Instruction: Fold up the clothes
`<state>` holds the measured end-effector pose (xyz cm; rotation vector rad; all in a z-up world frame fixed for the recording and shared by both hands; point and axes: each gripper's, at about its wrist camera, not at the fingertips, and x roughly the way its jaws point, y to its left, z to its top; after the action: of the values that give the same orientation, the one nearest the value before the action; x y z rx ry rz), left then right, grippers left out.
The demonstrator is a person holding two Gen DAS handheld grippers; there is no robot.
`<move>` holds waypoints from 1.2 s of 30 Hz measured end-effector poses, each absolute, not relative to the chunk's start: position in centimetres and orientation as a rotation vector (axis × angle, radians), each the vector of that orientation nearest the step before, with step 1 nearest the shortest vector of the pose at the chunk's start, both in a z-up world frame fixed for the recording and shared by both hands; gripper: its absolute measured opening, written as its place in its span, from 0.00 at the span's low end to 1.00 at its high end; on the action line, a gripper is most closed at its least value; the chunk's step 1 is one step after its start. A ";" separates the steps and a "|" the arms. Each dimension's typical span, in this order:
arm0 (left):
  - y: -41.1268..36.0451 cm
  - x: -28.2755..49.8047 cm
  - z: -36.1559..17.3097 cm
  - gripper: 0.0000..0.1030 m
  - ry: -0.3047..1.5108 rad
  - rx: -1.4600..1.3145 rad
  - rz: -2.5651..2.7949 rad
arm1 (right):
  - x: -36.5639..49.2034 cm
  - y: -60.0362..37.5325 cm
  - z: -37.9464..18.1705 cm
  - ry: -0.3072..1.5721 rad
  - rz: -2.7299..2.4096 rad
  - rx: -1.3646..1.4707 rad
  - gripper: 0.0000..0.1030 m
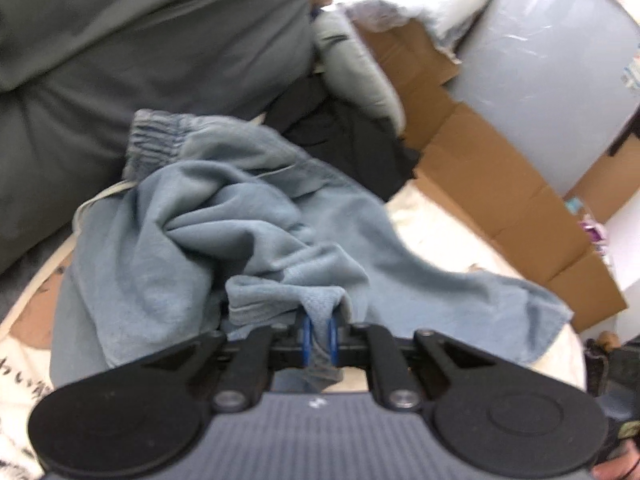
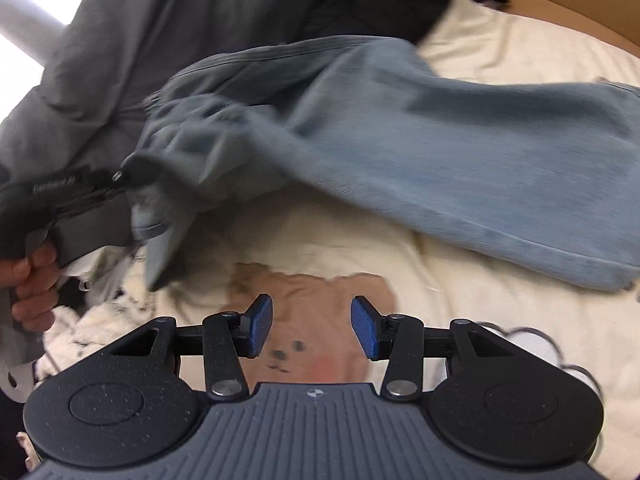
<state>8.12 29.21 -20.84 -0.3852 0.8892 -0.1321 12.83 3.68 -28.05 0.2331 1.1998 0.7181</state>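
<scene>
Left wrist view: the left claw pinches a bunched fold of the blue pants. Right claw hangs open above the bed, holding nothing.

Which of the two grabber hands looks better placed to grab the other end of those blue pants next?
Probably the right gripper: it is open and empty above the cream bedding, with the blue pants just ahead. The left gripper is already shut on the fabric.
</scene>
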 end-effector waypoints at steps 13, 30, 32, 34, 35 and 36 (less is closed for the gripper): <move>27.2 9.4 -16.4 0.08 0.820 -0.392 -0.270 | 12.9 10.3 -26.8 1.118 0.926 0.355 0.61; 26.3 9.6 -14.0 0.08 0.769 -0.461 -0.308 | 12.4 11.6 -30.9 1.114 0.901 0.436 0.03; 25.9 9.7 -14.3 0.08 0.778 -0.462 -0.317 | 12.3 11.3 -31.1 1.112 0.893 0.435 0.02; 25.5 9.8 -14.6 0.08 0.789 -0.462 -0.328 | 12.2 10.9 -31.4 1.110 0.884 0.434 0.02; 25.2 9.9 -14.7 0.08 0.795 -0.462 -0.333 | 12.1 10.4 -31.3 1.104 0.871 0.437 0.02; 25.0 10.0 -14.9 0.08 0.801 -0.462 -0.339 | 11.9 10.0 -31.1 1.097 0.857 0.439 0.02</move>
<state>9.99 25.03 -14.87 -0.4618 0.8007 -0.3386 11.92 10.00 -31.13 0.4394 1.0971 0.8568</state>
